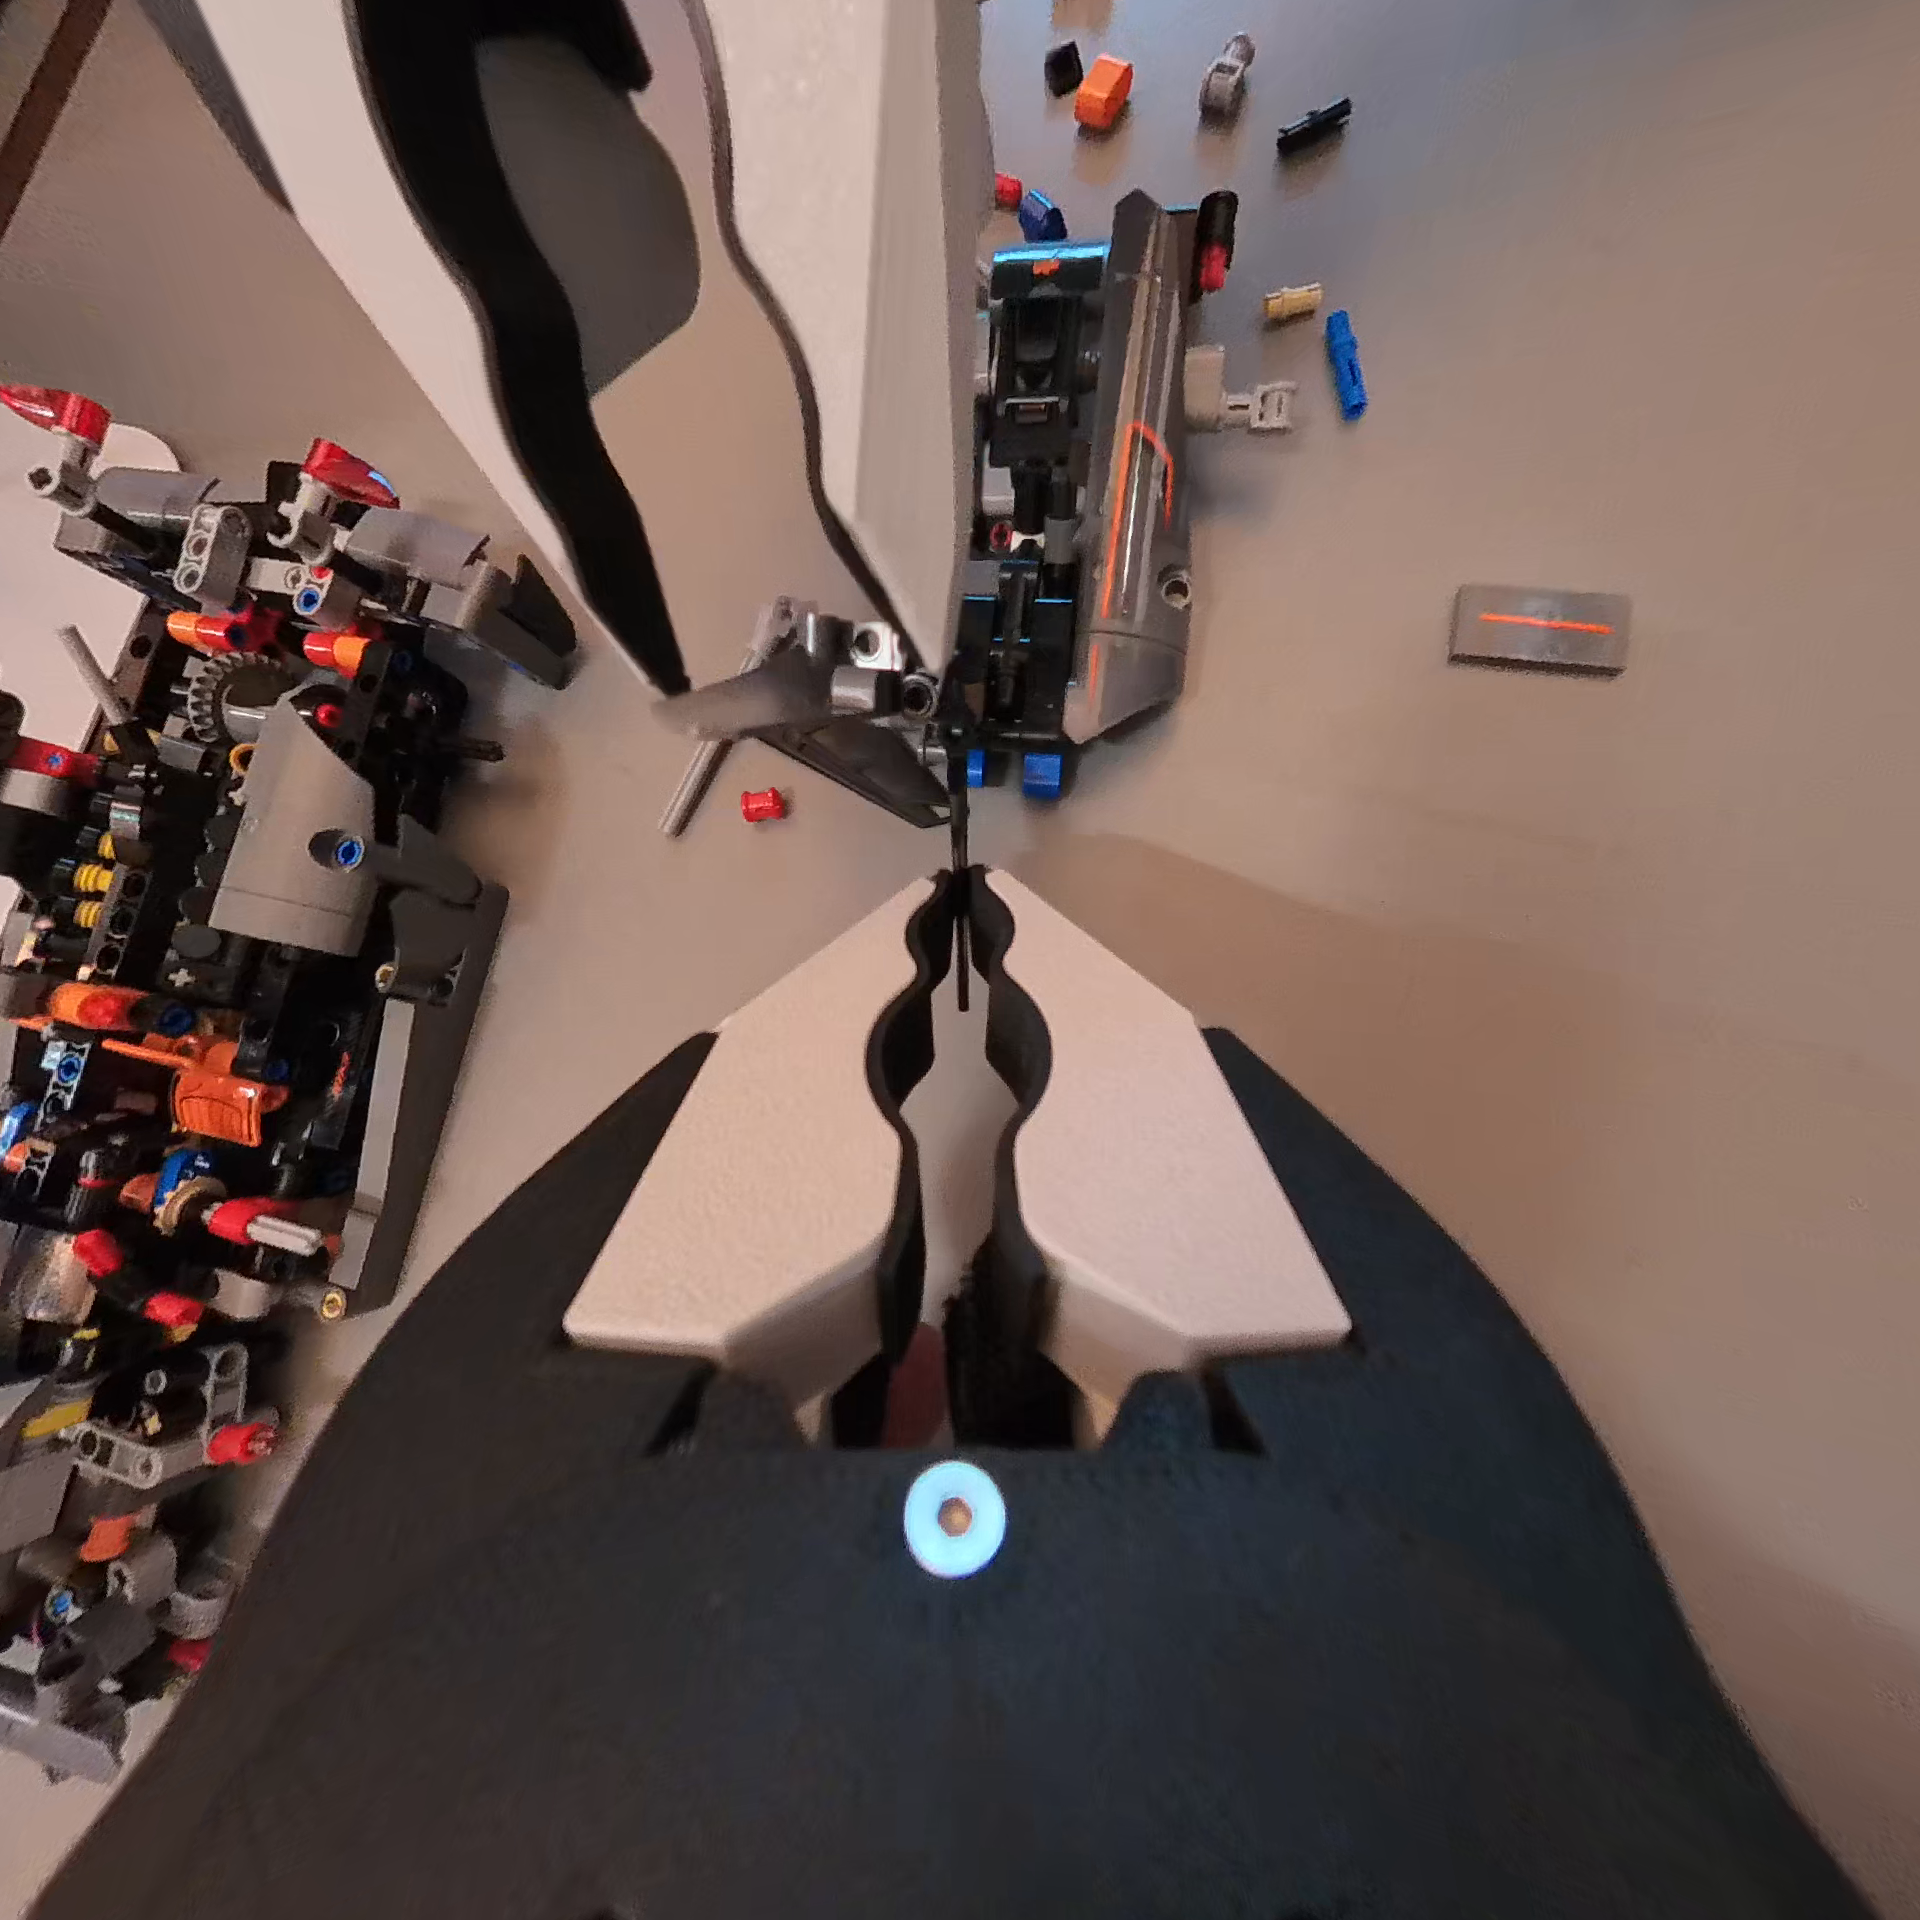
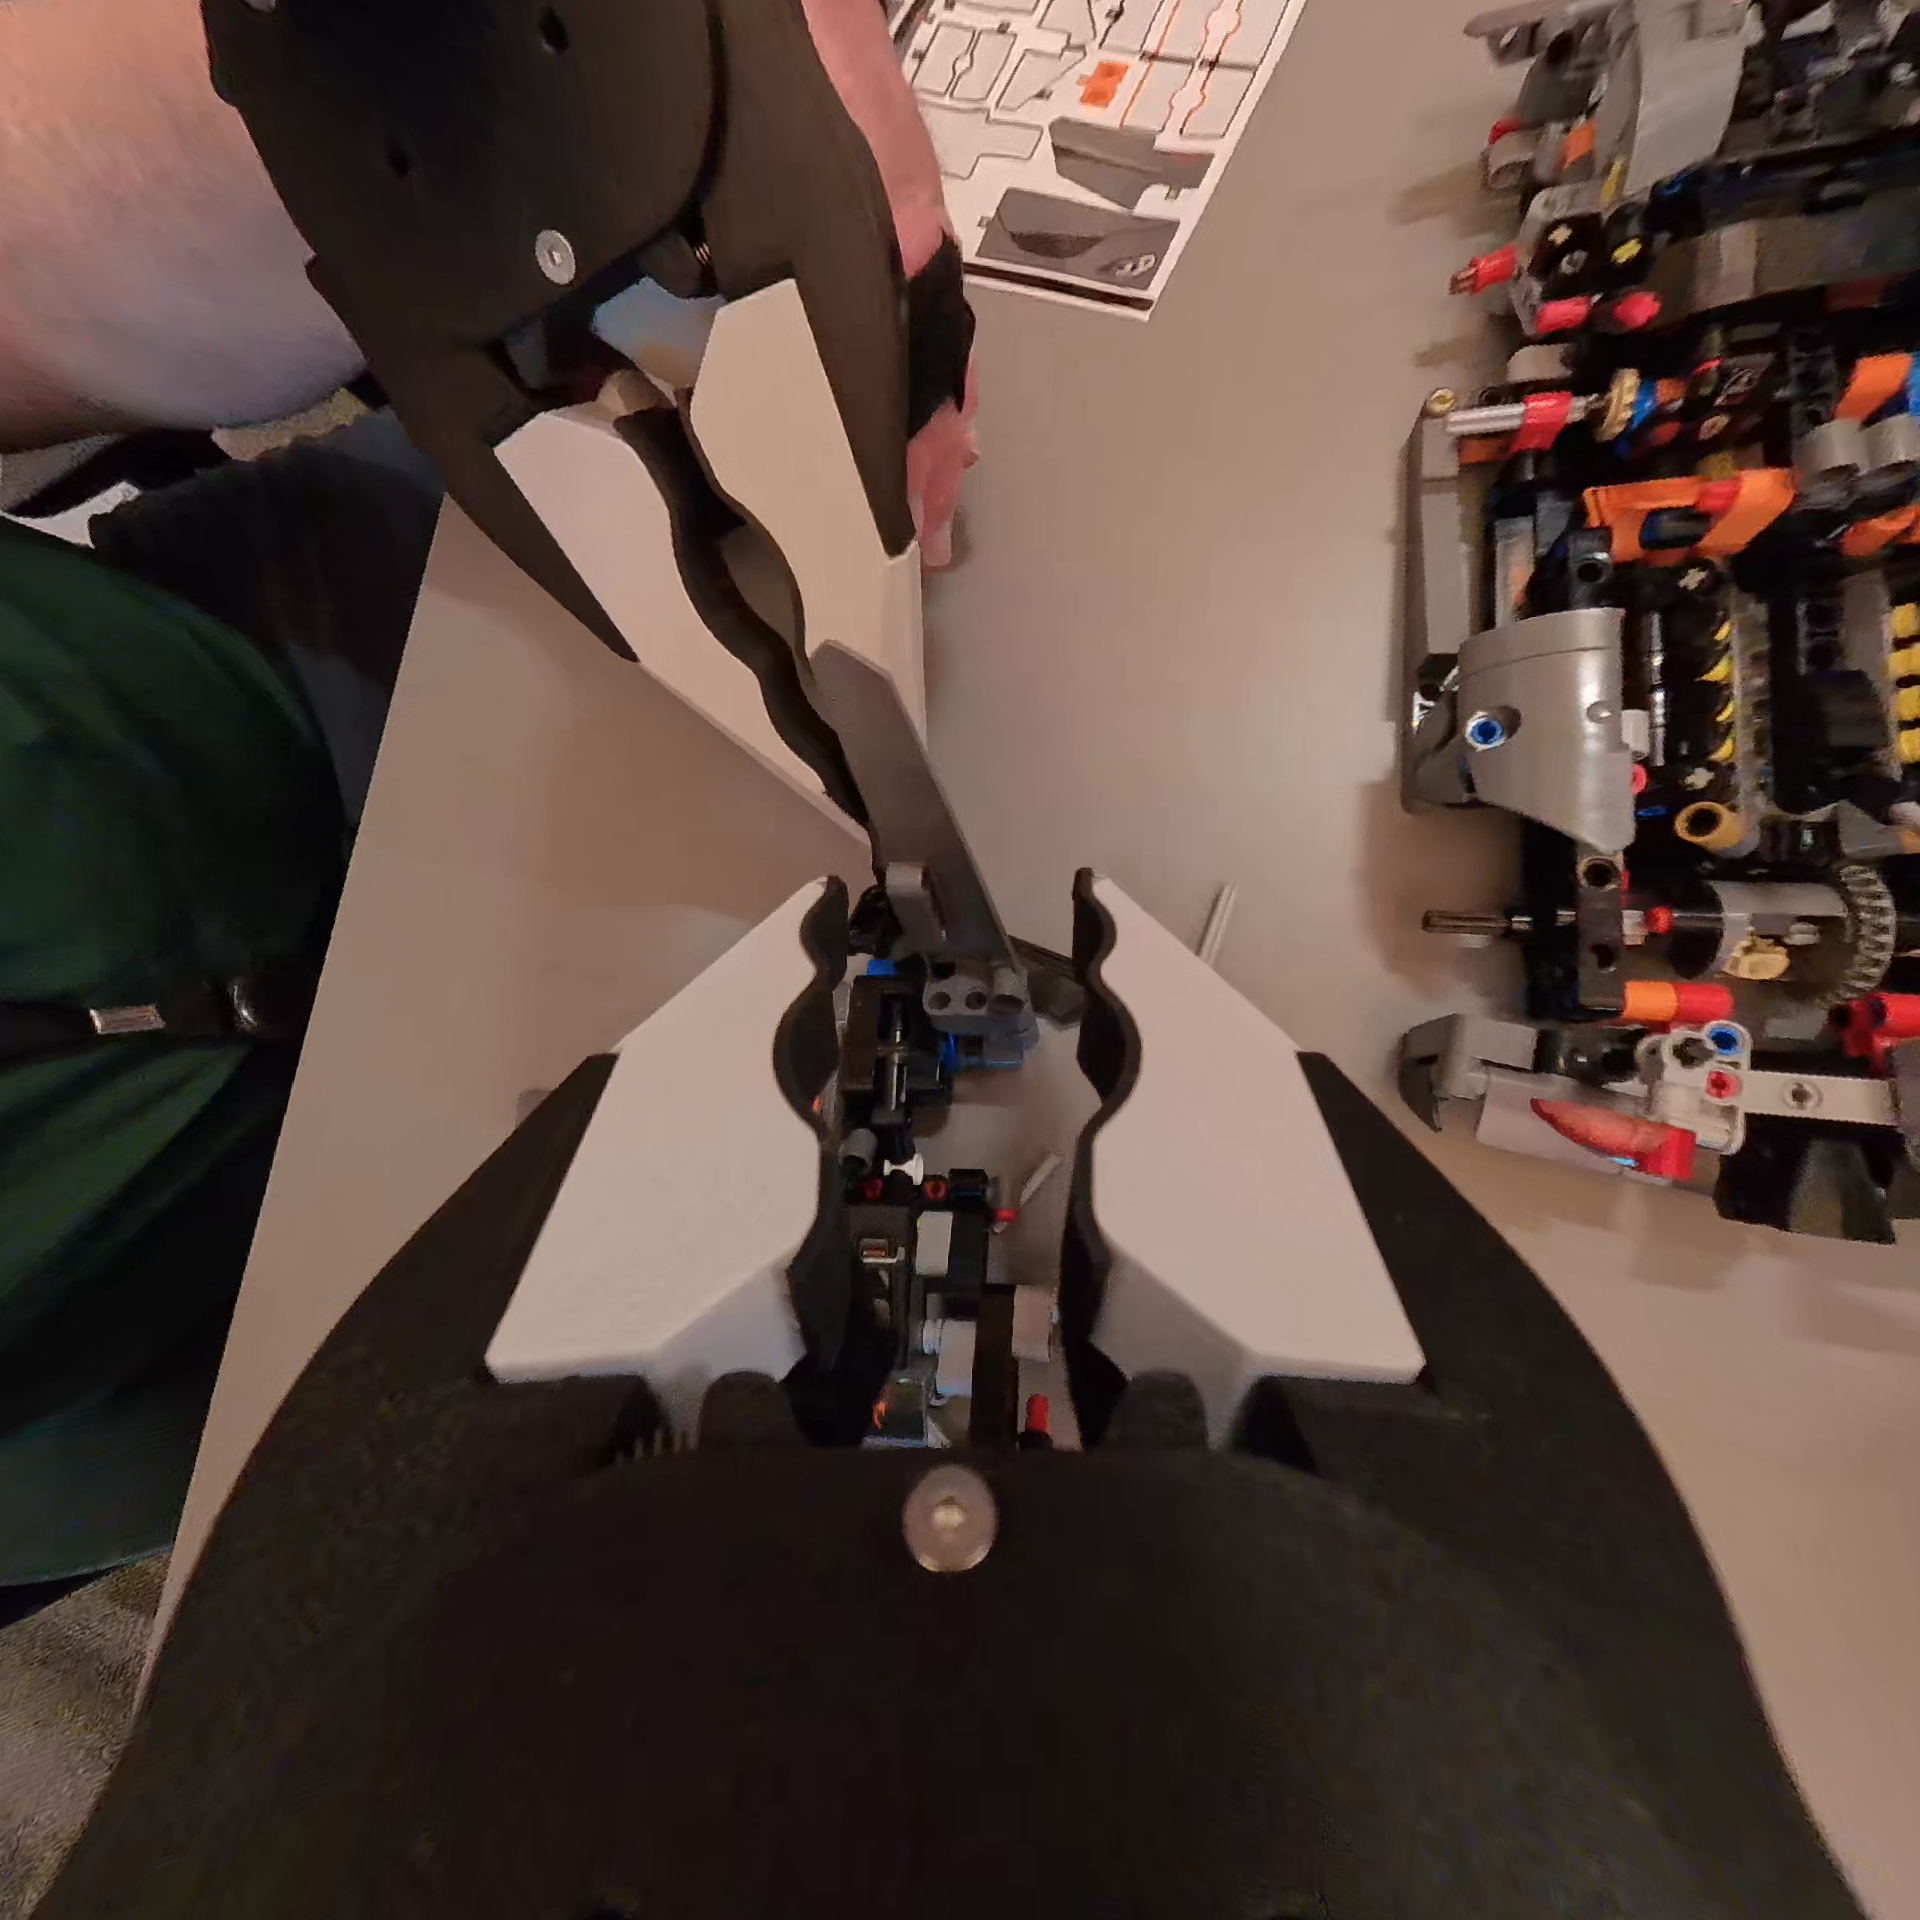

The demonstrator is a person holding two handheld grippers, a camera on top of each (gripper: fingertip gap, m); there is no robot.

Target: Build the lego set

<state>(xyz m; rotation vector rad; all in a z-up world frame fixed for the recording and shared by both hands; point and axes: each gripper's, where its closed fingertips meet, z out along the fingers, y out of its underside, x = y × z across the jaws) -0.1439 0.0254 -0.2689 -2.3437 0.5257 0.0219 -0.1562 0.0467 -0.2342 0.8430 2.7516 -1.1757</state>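
1. Main model: a large, partly built chassis at the left of the table. It is dense with beams, gears and pins. Probably heavy for plastic, and best lifted by its frame rather than its protruding parts.
2. Left gripper: clamped shut on a thin grey panel, held by one end with the free end down at the sub-assembly. The panel looks light, stiff and smooth. It is likely to pivot in the pads, so a flat-face grip suits it.
3. Sub-assembly: lies at table centre and is small, rigid and knobbly. It should be held by its solid beams.
4. Right gripper: jaws apart over the sub-assembly and holding nothing. Contact cannot be told.
5. Blue pin and striped grey tile: loose on the table at the right, tiny and easily scattered.
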